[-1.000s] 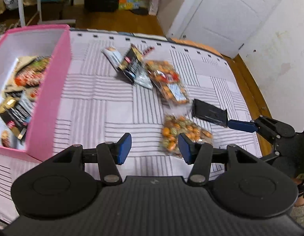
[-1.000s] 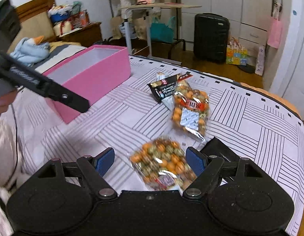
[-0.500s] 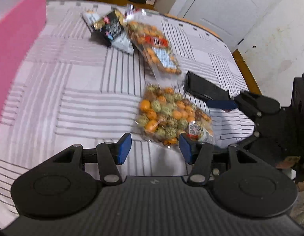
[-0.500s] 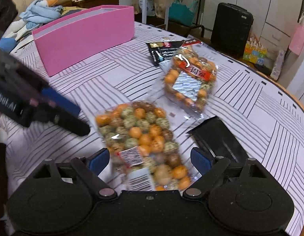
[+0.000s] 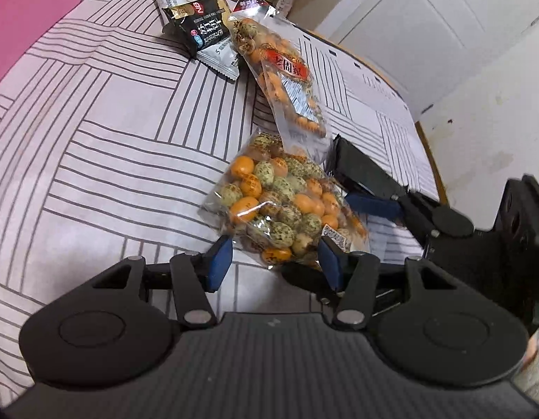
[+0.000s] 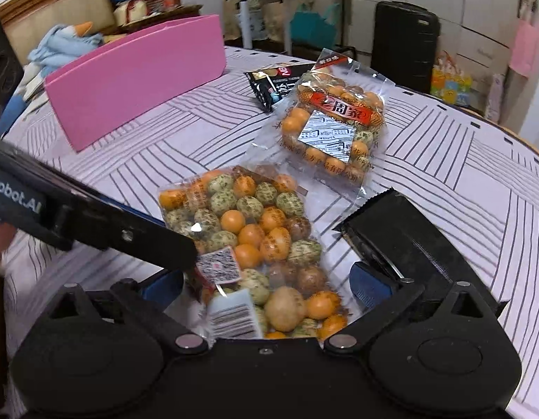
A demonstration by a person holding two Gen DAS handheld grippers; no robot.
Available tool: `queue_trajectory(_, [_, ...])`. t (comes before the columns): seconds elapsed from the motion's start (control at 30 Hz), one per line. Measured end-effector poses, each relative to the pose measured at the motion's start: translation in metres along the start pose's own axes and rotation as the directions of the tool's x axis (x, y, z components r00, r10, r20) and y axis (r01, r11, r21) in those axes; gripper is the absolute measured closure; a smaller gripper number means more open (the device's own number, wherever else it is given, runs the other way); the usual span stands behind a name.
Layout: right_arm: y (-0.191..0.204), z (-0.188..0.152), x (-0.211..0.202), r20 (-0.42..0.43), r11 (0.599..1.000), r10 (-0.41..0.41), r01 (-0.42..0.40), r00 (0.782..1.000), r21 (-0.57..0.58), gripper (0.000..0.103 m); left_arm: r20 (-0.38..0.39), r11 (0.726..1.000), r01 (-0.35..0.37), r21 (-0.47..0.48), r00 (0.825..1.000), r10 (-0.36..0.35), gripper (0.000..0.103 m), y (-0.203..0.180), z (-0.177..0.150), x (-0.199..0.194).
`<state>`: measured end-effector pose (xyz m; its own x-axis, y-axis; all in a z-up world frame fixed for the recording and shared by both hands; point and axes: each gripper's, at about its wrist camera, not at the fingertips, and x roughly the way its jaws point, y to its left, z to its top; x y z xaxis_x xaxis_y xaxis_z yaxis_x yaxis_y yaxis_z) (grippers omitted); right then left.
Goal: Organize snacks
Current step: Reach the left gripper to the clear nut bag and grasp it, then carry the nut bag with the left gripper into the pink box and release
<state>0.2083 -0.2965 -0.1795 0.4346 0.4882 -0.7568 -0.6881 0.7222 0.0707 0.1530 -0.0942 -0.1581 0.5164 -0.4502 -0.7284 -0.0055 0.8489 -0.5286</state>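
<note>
A clear bag of orange and green coated nuts (image 5: 283, 206) lies on the striped cloth; it also shows in the right wrist view (image 6: 255, 241). My left gripper (image 5: 274, 262) is open with its blue pads on either side of the bag's near corner. My right gripper (image 6: 266, 286) is open and the bag's near end lies between its fingers. A second nut bag with a red label (image 6: 335, 129) lies just beyond, next to a black snack packet (image 5: 206, 31). A black pouch (image 6: 398, 230) lies beside my right finger.
The pink box (image 6: 140, 76) stands at the left on the cloth. The table's far edge (image 6: 506, 132) curves at the right, with a suitcase (image 6: 405, 42) and furniture behind. The left gripper's arm (image 6: 95, 220) crosses the right wrist view.
Both grippers moved in low toward the mixed nut bag, which now sits between each pair of fingers. The pink box slid out to the left edge of the left view.
</note>
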Motion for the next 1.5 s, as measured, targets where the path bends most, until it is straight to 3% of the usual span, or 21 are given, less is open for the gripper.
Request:
queue_trajectory(0.13, [0.015, 0.002, -0.004, 0.002, 0.998, -0.007, 0.007, 1.0, 0.069, 0.01, 0.007, 1.0, 0.005, -0.009, 1.0, -0.005, 0.049, 0.003, 0.001, -0.005])
queue_trajectory(0.3, [0.037, -0.003, -0.012, 0.005, 0.984, 0.062, -0.062, 0.998, 0.165, 0.013, 0.018, 0.999, -0.028, -0.022, 0.999, 0.028, 0.05, 0.017, 0.003, -0.016])
queue_trajectory(0.43, [0.063, -0.009, -0.004, 0.006, 0.992, -0.067, 0.066, 0.998, 0.11, 0.013, -0.006, 1.0, -0.013, -0.023, 1.0, 0.013, 0.052, 0.023, 0.005, -0.016])
queue_trajectory(0.57, [0.077, -0.012, 0.005, 0.06, 0.976, -0.183, 0.174, 0.981, 0.127, 0.011, -0.012, 1.0, -0.018, 0.021, 1.0, 0.018, 0.052, 0.019, 0.003, -0.014])
queue_trajectory(0.67, [0.076, -0.012, 0.011, 0.1, 0.972, -0.208, 0.195, 0.973, 0.129, 0.012, -0.012, 0.999, -0.006, 0.036, 1.0, 0.006, 0.052, 0.019, 0.001, -0.013])
queue_trajectory(0.83, [0.081, -0.006, 0.006, 0.072, 0.957, -0.232, 0.215, 0.97, 0.194, 0.019, -0.028, 0.999, 0.003, 0.051, 1.0, -0.002, 0.052, 0.017, 0.0, -0.015])
queue_trajectory(1.07, [0.089, -0.001, -0.007, 0.02, 0.936, -0.217, 0.202, 0.976, 0.289, 0.022, -0.074, 0.991, -0.029, 0.129, 0.997, 0.038, 0.052, 0.0, -0.002, -0.027])
queue_trajectory(1.5, [0.13, 0.014, -0.039, -0.018, 0.955, -0.131, 0.131, 0.991, 0.267, 0.024, -0.168, 0.985, -0.086, 0.15, 0.98, 0.111, 0.052, -0.008, -0.007, -0.082])
